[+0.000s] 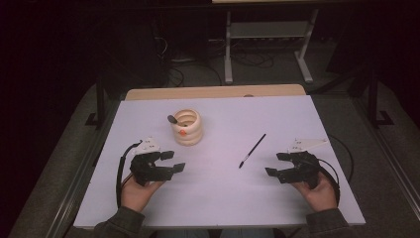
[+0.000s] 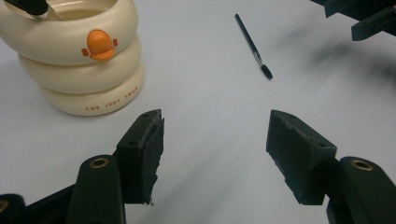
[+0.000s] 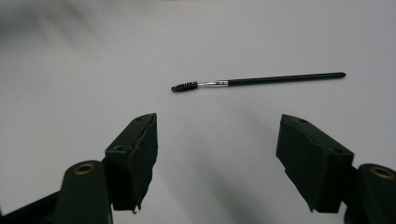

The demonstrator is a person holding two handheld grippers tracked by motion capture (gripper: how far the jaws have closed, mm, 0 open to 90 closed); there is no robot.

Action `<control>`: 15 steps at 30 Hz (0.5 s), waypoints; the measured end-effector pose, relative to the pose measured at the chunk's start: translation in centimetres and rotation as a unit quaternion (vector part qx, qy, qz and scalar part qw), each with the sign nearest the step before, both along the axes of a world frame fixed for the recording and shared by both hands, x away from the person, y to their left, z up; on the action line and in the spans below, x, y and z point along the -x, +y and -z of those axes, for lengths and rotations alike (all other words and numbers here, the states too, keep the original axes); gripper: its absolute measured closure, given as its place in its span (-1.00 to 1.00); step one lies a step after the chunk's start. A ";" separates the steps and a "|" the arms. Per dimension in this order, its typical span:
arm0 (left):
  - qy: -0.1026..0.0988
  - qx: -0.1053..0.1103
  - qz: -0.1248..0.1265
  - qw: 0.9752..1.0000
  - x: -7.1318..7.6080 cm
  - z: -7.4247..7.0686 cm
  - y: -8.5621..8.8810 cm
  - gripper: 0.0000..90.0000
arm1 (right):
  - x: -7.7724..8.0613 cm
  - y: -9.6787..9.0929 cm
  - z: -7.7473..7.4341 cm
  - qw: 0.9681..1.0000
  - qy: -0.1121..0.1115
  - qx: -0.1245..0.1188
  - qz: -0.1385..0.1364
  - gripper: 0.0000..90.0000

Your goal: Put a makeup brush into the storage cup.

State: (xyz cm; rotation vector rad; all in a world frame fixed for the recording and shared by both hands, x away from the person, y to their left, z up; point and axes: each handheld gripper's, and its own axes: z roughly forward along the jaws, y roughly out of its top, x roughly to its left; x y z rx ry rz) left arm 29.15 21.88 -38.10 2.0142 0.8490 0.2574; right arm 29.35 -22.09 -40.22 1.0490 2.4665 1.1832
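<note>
In the high view, a white table (image 1: 213,198) carries a cream ringed holder (image 1: 187,127) at about eleven o'clock from its middle, with a dark-tipped tool (image 1: 172,119) leaning on its rim. A thin black brush (image 1: 252,150) lies flat at about three o'clock from the middle, its bristle end towards the person. The left gripper (image 1: 173,161) sits at seven o'clock, held in the left hand (image 1: 140,191), jaws apart with nothing between them. The right gripper (image 1: 276,164) sits at four o'clock in the right hand (image 1: 319,191), jaws also spread and empty, just beside the brush's bristle end but apart from it.

In the left gripper view, the left gripper (image 2: 215,140) has its jaws wide over bare table. The holder (image 2: 79,60) stands at eleven o'clock, an orange beak mark (image 2: 99,45) on its top ring. The brush (image 2: 253,45) lies at one o'clock, well apart.

In the right gripper view, the right gripper (image 3: 217,140) shows its jaws spread and empty. The brush (image 3: 259,80) lies crosswise at twelve o'clock, near the tips but untouched, bristles pointing to nine o'clock.
</note>
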 end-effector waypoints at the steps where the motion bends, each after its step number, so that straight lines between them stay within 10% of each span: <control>1: 0.000 0.000 0.002 1.000 0.0 0.0 0.0 -0.20 | 0.0 0.0 0.0 1.000 -0.001 -0.001 -0.001 -0.37; 15: 0.004 -0.002 0.015 1.000 0.0 0.1 -0.6 -0.20 | 0.2 -0.1 -0.1 1.000 0.001 0.002 0.004 -0.37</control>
